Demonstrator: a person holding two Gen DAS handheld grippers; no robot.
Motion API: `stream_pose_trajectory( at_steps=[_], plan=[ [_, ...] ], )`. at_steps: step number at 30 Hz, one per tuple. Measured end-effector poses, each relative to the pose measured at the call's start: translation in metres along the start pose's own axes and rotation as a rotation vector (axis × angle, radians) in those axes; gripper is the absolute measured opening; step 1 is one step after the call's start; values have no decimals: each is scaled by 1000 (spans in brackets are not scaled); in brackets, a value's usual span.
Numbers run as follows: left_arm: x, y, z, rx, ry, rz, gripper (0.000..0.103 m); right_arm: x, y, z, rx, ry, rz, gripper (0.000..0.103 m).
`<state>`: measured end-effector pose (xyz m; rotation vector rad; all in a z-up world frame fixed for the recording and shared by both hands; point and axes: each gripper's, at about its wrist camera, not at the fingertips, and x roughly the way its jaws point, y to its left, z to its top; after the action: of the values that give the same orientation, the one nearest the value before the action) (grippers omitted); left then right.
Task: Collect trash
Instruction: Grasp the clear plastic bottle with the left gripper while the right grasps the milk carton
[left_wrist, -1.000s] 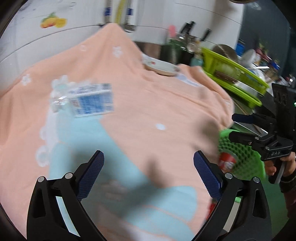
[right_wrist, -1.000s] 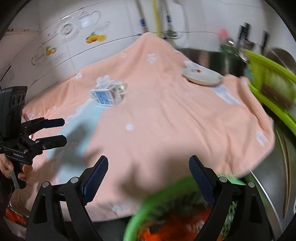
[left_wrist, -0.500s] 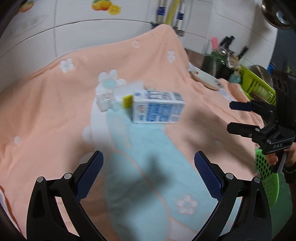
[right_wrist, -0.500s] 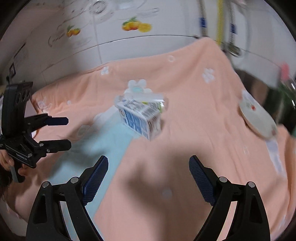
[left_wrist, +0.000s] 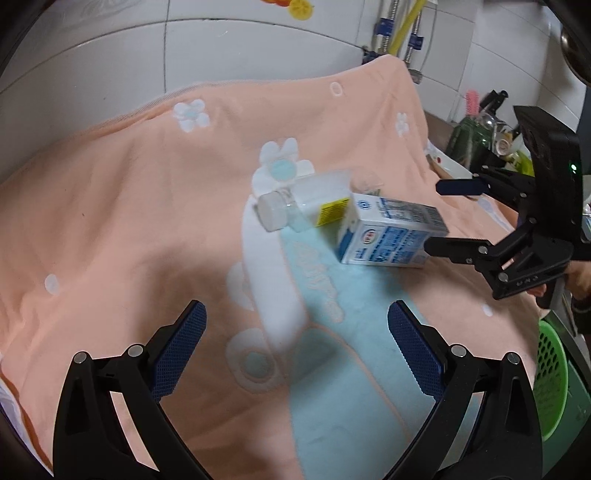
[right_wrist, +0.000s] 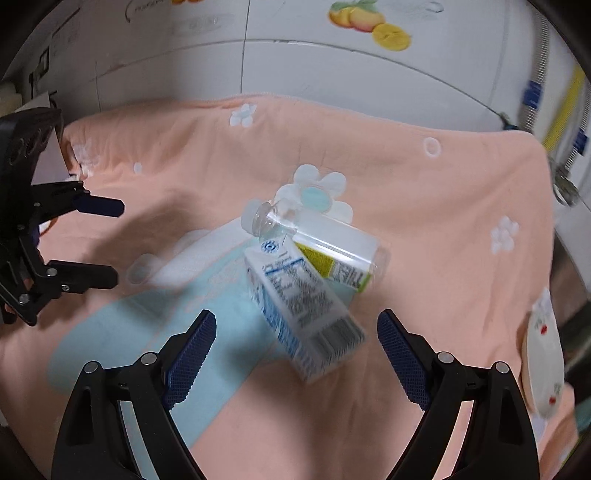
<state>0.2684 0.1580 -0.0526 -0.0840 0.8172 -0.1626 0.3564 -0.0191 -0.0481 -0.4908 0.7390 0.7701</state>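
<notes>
A blue-and-white milk carton (left_wrist: 388, 238) lies on its side on the peach towel (left_wrist: 129, 206), touching a clear plastic bottle (left_wrist: 306, 203) with a yellow label. Both also show in the right wrist view, the carton (right_wrist: 306, 306) in front of the bottle (right_wrist: 325, 247). My left gripper (left_wrist: 295, 350) is open and empty, short of the bottle. My right gripper (right_wrist: 295, 350) is open and empty, its fingers either side of the carton's near end. It shows in the left wrist view (left_wrist: 443, 218) at the carton's right end.
A green perforated basket (left_wrist: 550, 376) stands at the towel's right edge. A white plate (right_wrist: 543, 354) lies on the towel's far right. Tiled wall with pipes (left_wrist: 399, 33) lies behind. Kitchen utensils (left_wrist: 480, 122) stand at the back right.
Both grippers have moved closer to the carton and bottle. The right gripper has come up from over the green basket to the carton's end. Both stayed open.
</notes>
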Motion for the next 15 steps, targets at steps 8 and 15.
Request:
stream_pose_trajectory(
  at_steps=[8,15],
  plan=[
    [13,11,2,2,13,13,97,44,0,8,-85,79,41,78],
    [23,10,9,35,24,16,97,59,-1,9,-93,102,63,49]
  ],
)
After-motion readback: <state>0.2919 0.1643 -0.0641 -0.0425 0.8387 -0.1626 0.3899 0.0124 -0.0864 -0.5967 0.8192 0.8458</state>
